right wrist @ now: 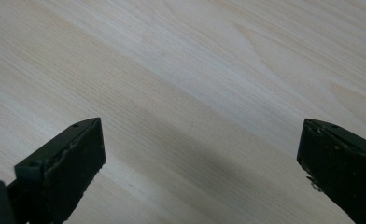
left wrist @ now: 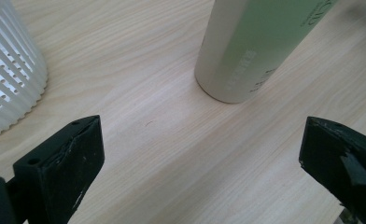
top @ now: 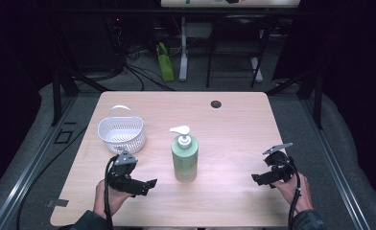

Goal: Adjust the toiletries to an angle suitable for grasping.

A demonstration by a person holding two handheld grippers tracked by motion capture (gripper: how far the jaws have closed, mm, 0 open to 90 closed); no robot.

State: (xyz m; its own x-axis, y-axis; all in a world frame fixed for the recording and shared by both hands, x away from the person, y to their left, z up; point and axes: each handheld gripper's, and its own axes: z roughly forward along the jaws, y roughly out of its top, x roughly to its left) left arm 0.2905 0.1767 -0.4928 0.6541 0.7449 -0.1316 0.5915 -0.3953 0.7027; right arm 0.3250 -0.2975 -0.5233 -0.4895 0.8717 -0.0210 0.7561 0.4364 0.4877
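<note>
Green and upright, the bottle [top: 184, 158] is standing mid-table between your two grippers, touching neither, with its white pump head turned toward the basket [top: 121, 133] at the far left. You are holding the left gripper [top: 150, 184] low beside the bottle, jaws spread wide with nothing between them; in the left gripper view the bottle's base [left wrist: 228, 88] is sitting ahead and slightly to the right of the gap. You are holding the right gripper [top: 257, 179] well apart on the other side, likewise released and pointing inward over bare table [right wrist: 181, 93]. By my reading you are only lining up for the approach, and no grasp is under way yet. The next move is calling for the left jaws to slide forward until the body stands squarely between them, low enough not to tip it. The left gripper view is cutting off the bottle's top, and its label print is too blurred to read.
</note>
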